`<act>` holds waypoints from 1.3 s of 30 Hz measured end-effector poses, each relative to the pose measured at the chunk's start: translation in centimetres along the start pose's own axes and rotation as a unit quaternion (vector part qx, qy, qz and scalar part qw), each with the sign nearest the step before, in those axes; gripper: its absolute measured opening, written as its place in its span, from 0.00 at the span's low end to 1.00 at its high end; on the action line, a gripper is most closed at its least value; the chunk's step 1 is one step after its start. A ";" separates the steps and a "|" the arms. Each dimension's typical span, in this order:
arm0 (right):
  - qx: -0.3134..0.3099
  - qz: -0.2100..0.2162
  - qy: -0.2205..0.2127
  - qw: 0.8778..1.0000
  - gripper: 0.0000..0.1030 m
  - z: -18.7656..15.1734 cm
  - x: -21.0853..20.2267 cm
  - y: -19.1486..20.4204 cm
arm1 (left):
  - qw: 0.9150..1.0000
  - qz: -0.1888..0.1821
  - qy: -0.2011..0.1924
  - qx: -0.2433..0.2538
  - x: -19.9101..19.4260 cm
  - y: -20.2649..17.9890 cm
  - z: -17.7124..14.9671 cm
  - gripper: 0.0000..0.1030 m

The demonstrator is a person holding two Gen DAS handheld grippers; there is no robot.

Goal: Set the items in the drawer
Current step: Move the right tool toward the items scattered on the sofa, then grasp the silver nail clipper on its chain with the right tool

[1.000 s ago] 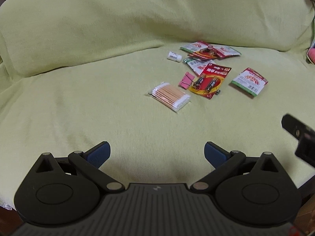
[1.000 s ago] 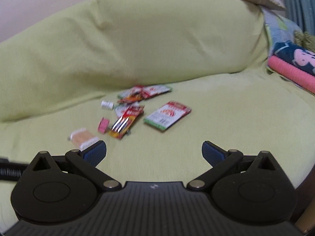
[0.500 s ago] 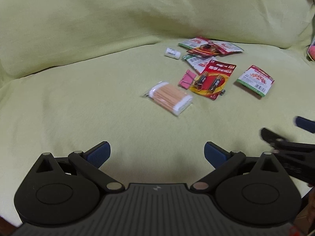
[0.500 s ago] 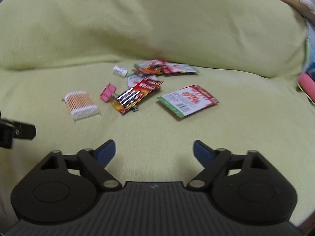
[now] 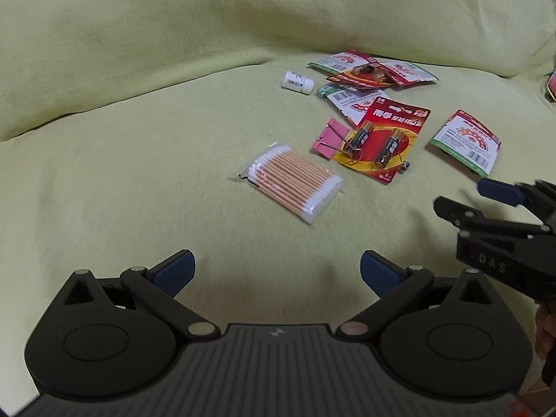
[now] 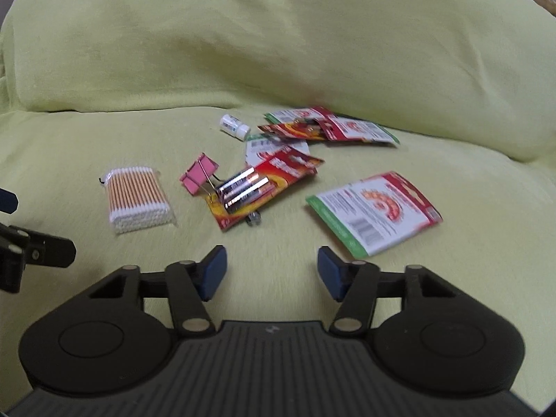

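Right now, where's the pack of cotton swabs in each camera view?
Left wrist view: cotton swabs near centre, left of the battery pack.
Right wrist view: cotton swabs at left, again left of the battery pack.
Shared landmark: pink binder clip between them.

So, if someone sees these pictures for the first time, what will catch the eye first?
Probably the cluster of small items lying on the yellow-green cover: a red battery pack in the middle with a pink binder clip touching its left edge, and a clear bag of cotton swabs apart, nearer the cameras. Both the left gripper and the right gripper hover open and empty in front of them.
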State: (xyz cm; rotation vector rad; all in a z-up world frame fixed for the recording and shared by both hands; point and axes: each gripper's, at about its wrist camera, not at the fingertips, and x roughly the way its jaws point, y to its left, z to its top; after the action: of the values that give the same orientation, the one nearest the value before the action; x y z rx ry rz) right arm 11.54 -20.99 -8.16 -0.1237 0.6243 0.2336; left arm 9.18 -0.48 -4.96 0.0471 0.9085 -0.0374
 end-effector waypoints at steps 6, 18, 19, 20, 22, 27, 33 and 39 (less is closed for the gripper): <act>-0.026 0.006 0.005 1.000 0.38 0.9 2.7 0.3 | 1.000 -0.003 0.002 0.005 1.1 -0.3 0.7 0.99; -0.073 -0.002 0.015 0.997 0.18 1.5 5.9 1.5 | 1.000 -0.009 0.005 0.004 2.1 -0.6 1.1 0.98; -0.076 -0.003 0.014 0.997 0.18 1.5 6.0 1.5 | 1.000 -0.009 0.005 0.003 2.1 -0.6 1.1 0.98; -0.079 -0.005 0.013 0.997 0.18 1.6 6.1 1.6 | 1.000 -0.007 0.005 0.001 2.1 -0.7 1.0 0.98; -0.084 -0.005 0.012 0.996 0.18 1.6 6.3 1.7 | 1.000 -0.005 0.006 -0.001 2.1 -0.8 0.9 0.98; -0.104 0.002 0.009 0.994 0.09 1.4 6.3 2.4 | 1.000 -0.005 0.010 -0.001 2.2 -0.9 1.0 0.98; -0.077 -0.012 0.022 0.997 0.09 0.8 3.9 1.5 | 1.000 -0.011 0.008 0.001 1.4 -1.2 0.7 0.98; -0.035 -0.037 0.039 0.998 0.09 -1.2 -1.2 -0.7 | 1.000 -0.020 0.006 0.011 0.5 -2.2 0.5 0.98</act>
State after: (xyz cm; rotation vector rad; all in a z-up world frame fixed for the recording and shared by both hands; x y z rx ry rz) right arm 10.11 -22.04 -8.38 -0.2231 0.6877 0.1793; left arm 9.77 -2.72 -5.08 0.0491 0.9210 -0.0845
